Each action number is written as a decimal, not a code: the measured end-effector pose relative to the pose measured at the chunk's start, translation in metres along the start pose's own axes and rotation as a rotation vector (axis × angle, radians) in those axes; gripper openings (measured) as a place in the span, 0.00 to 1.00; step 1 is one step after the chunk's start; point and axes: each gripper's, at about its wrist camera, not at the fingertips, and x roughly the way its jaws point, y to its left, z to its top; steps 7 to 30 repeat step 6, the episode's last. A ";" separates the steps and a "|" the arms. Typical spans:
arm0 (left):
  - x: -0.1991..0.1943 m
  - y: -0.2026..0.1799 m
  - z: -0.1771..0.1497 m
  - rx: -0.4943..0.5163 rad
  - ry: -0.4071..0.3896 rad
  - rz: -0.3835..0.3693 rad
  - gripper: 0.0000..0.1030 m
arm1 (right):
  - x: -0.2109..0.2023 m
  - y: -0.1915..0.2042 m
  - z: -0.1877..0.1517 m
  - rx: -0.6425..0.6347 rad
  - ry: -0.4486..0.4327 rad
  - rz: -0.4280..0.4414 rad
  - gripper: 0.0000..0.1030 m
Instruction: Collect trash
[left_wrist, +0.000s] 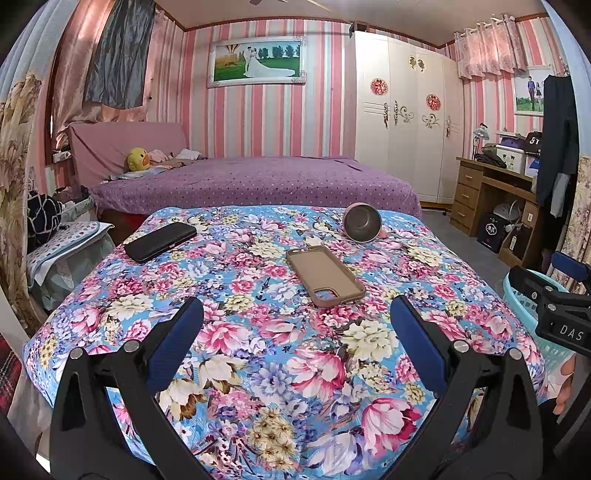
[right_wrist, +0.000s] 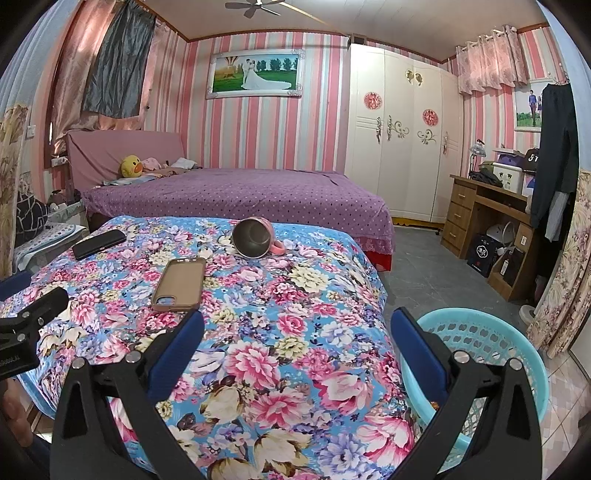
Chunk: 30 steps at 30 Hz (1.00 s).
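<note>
No item that is plainly trash can be identified on the worktop (left_wrist: 229, 362), which is covered by a floral cloth. Three objects lie on it. A brown phone case (left_wrist: 325, 275) lies hollow side up near the middle. A pink mug (right_wrist: 255, 237) lies tipped on its side beyond the case, its metal-lined mouth facing the cameras. A black phone (left_wrist: 160, 242) rests toward the far left edge. All three are well apart from one another.

The likely receptacle, a turquoise basket (right_wrist: 491, 332), stands on the floor just beside the right edge of the worktop. Its contents cannot be made out.

The left tool (left_wrist: 295, 332) hovers over the near part of the cloth, released, jaws spread wide, holding nothing. The right tool (right_wrist: 297, 332) stands likewise released and empty, positioned over the right near corner, one finger in front of the basket rim.

Judgement: collection has not visibly begun, or is finished; the frames cannot settle which.

Risks noted:
- Misidentification: the case, mug or phone could be binned as trash, since nothing else is on offer.
- The tipped mug may roll off the cloth if nudged.
- A low approach could snag and drag the loose cloth, shifting everything.
</note>
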 end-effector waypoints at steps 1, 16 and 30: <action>0.000 0.000 0.000 0.001 0.002 -0.003 0.95 | 0.000 0.001 0.000 0.000 -0.001 0.000 0.96; 0.000 0.001 0.000 0.002 0.004 -0.006 0.95 | 0.000 0.000 0.000 -0.001 0.001 0.000 0.96; 0.000 0.001 0.000 0.002 0.004 -0.006 0.95 | 0.000 0.000 0.000 -0.001 0.001 0.000 0.96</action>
